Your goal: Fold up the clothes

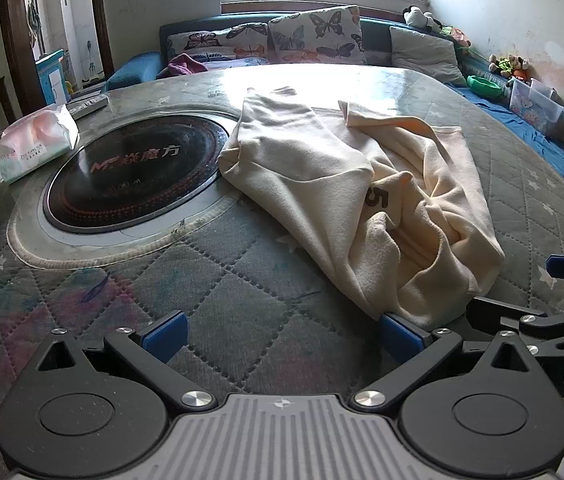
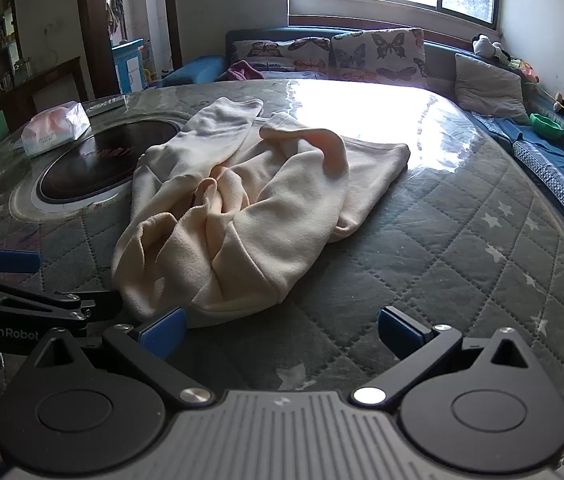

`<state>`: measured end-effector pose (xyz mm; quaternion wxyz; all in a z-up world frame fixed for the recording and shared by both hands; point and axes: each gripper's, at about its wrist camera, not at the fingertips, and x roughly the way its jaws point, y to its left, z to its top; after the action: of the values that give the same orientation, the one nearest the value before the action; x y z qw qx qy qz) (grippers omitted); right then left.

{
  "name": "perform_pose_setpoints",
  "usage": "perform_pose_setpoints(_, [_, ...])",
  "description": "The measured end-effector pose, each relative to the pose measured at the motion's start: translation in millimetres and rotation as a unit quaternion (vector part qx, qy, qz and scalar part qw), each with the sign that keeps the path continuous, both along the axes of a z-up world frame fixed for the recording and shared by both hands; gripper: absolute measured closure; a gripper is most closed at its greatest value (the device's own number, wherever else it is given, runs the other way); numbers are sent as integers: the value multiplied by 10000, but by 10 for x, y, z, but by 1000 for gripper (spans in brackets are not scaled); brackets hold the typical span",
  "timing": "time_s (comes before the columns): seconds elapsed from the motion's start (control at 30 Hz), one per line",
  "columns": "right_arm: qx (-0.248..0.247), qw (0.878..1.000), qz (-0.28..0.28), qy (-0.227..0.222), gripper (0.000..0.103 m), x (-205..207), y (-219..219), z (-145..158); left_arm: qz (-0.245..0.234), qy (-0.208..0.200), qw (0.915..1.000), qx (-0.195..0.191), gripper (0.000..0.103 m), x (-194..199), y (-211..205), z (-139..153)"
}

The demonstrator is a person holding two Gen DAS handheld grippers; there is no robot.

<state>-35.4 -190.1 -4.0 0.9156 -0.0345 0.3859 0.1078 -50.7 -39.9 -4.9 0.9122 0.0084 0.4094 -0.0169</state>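
A cream garment [image 1: 345, 184] is lying crumpled on the round counter [image 1: 242, 320], which is wearing a quilted grey cover with white stars under clear plastic. The garment is bunched into folds, with a dark printed mark showing on its middle in the left wrist view, and its far edge is overlapping the rim of the black round cooktop [image 1: 138, 176] set into the counter.

The left gripper [image 1: 282, 338] is hovering low at the near edge of the garment, its fingers spread wide and grasping nothing; its right fingertip is sitting right at the cloth's hem. The right gripper [image 2: 282, 334] is likewise released, fingers wide apart, with its left fingertip just beside the garment's near fold.

A pack of tissues [image 1: 38, 142] is resting on the counter left of the cooktop. Beyond the counter, butterfly cushions [image 1: 315, 36] are leaning on a sofa under a bright window.
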Motion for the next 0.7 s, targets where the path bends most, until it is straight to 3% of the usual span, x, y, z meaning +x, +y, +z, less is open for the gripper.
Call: perform_pose_setpoints(0.7, [29,10000,67,18,0,46,18,10,24,57,10000,31,0,54,8,6])
